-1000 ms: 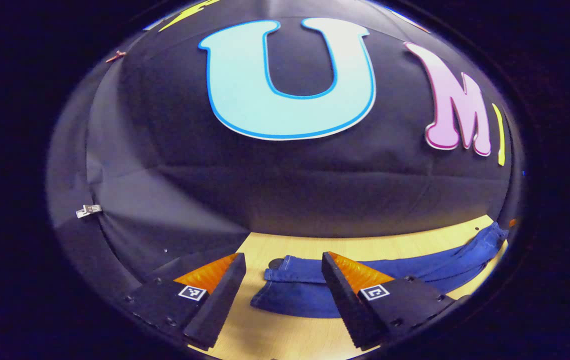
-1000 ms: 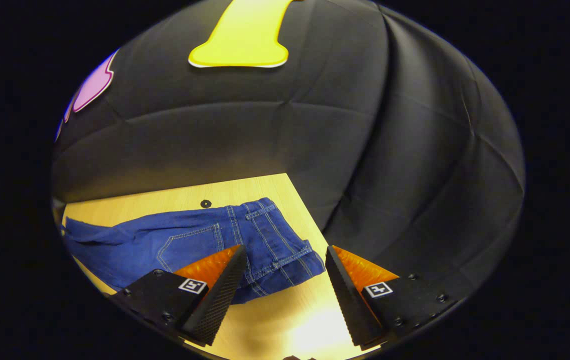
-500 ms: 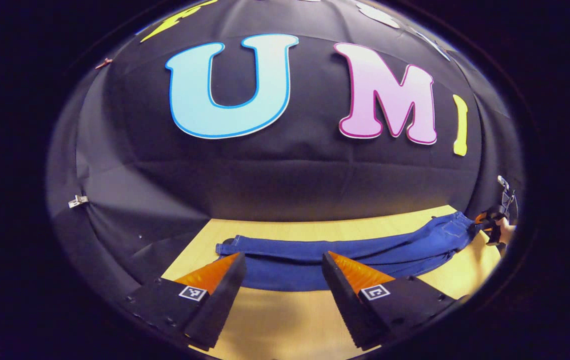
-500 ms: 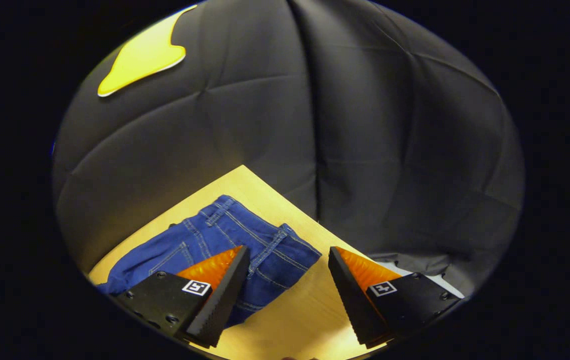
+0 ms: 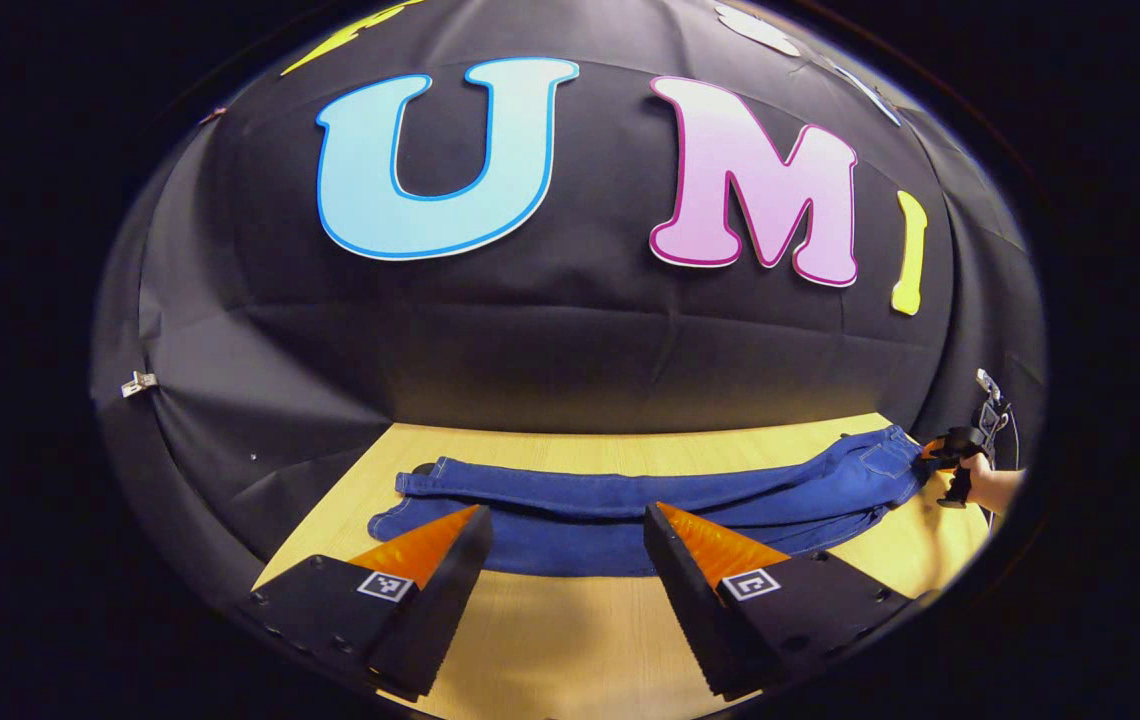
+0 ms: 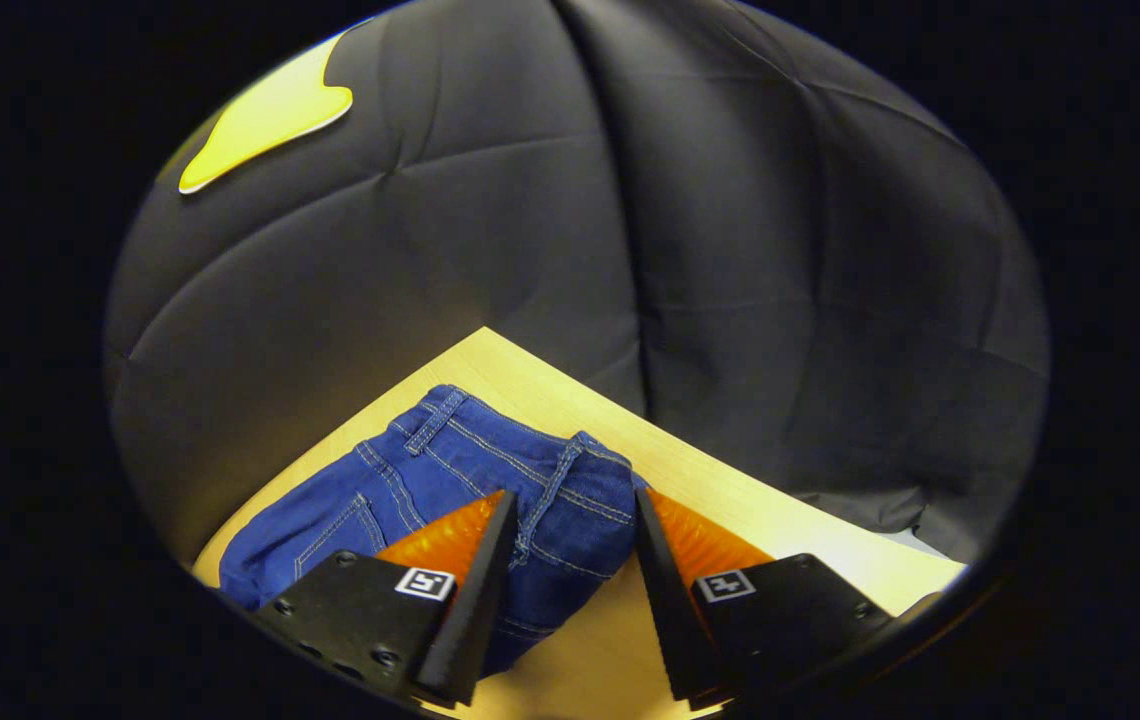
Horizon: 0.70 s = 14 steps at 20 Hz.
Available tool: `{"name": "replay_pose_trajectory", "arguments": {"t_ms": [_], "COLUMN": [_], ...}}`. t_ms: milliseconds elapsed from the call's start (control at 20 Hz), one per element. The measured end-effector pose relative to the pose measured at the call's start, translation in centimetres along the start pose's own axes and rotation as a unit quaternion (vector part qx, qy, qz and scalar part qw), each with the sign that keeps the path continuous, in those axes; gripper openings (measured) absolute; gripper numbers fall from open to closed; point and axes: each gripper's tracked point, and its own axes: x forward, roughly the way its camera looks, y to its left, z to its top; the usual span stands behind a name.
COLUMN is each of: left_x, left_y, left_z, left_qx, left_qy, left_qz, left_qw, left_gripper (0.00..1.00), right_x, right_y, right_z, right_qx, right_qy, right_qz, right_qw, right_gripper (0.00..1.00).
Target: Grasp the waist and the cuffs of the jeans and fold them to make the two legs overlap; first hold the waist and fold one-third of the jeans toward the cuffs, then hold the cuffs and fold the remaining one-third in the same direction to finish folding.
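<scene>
Right gripper point(image 6: 565, 560) astride the waist point(image 6: 570, 490) of the jeans point(image 6: 450, 480), one finger on each side of the bunched band, denim filling the gap. Cannot tell whether both fingers press yet. Left gripper point(image 5: 565, 560) spread wide, holding nothing, hovering over the front edge of the table point(image 5: 580, 640), level with the lower legs.

Jeans stretched lengthwise along the table, close to its back edge. Cuffs point(image 5: 410, 500) toward the far-left corner, waist at the right end near the right-hand corner. In the left gripper view, right gripper point(image 5: 940, 465) and the hand point(image 5: 995, 488) holding it seen small at that waist end.

Likely handling:
- Soft and limp, yet heavy for cloth. Expect sag between two holds and drag across the wood.
- Not fragile and not slippery. Thick seams give good purchase.
- Best taken at the waistband, where layers and stitching stack up, and at the hemmed cuffs. Avoid the single-layer thigh cloth, which would slide out or lift alone.
- Catch every layer in one pinch, or the underside stays behind.
- Lift clear before carrying over, to avoid rucking the legs.

Legs look near to overlapping, so probably starting the waist fold.
</scene>
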Motion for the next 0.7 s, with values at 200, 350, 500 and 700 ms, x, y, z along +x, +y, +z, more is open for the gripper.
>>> {"name": "replay_pose_trajectory", "arguments": {"t_ms": [200,350,500,700], "left_x": [0.6,1.0,1.5,1.5], "left_y": [-0.7,-1.1,-1.4,-1.6], "left_z": [-1.0,-1.7,-2.3,-2.4], "left_qx": [0.007,0.006,-0.006,-0.005], "left_qy": [0.012,0.017,0.02,0.018], "left_qz": [-0.005,-0.007,-0.009,-0.009], "left_qw": [1.0,1.0,1.0,1.0], "left_gripper": [0.96,0.96,0.96,0.96], "right_x": [0.0,-0.2,-2.0,-7.5], "right_y": [0.5,0.7,1.8,7.1], "right_z": [0.5,0.6,2.8,6.3], "right_qx": [-0.006,-0.02,-0.026,-0.089], "right_qy": [-0.032,-0.039,-0.065,-0.125], "right_qz": [0.002,0.01,0.034,0.099], "right_qw": [0.999,0.999,0.997,0.983], "right_gripper": [0.14,0.09,0.09,0.09]}}
